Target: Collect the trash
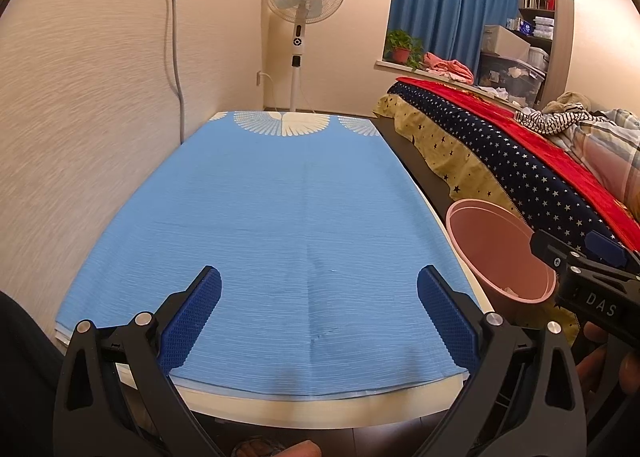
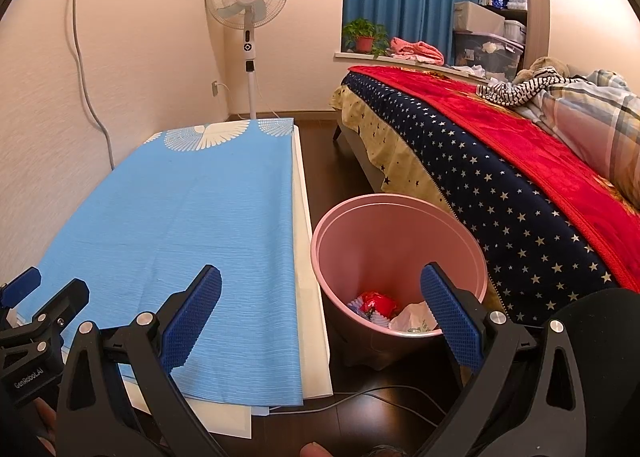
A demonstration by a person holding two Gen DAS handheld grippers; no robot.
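Observation:
A pink bin stands on the dark floor between the table and the bed. Inside it lie a red wrapper, a white crumpled plastic piece and some pale paper. The bin also shows in the left wrist view at the right. My left gripper is open and empty above the near end of the blue tablecloth. My right gripper is open and empty, held over the table's right edge and the bin's near rim. No trash shows on the cloth.
A bed with a star-patterned cover and red blanket runs along the right. A standing fan is at the far wall. A cable lies on the floor by the bin. The wall borders the table's left side.

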